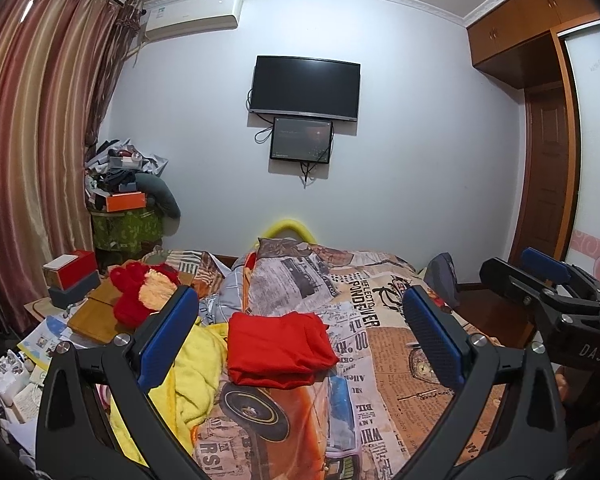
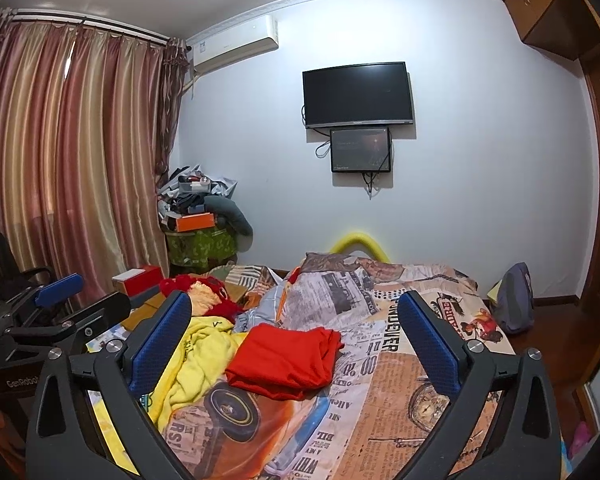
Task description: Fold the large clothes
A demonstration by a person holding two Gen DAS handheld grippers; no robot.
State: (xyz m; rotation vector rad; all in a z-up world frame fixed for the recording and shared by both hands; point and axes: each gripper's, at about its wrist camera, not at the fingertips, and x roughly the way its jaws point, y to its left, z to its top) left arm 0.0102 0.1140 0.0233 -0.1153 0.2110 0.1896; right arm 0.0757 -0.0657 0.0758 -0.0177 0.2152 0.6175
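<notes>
A folded red garment lies on the newspaper-print bed cover; it also shows in the right wrist view. A crumpled yellow garment lies to its left, also in the right wrist view. My left gripper is open and empty, held above the bed short of the red garment. My right gripper is open and empty, likewise above the bed. The right gripper shows at the right edge of the left wrist view; the left gripper shows at the left of the right wrist view.
A red plush toy and boxes sit at the bed's left side. A cluttered pile stands in the corner by the curtains. A TV hangs on the far wall. A grey bag sits right of the bed.
</notes>
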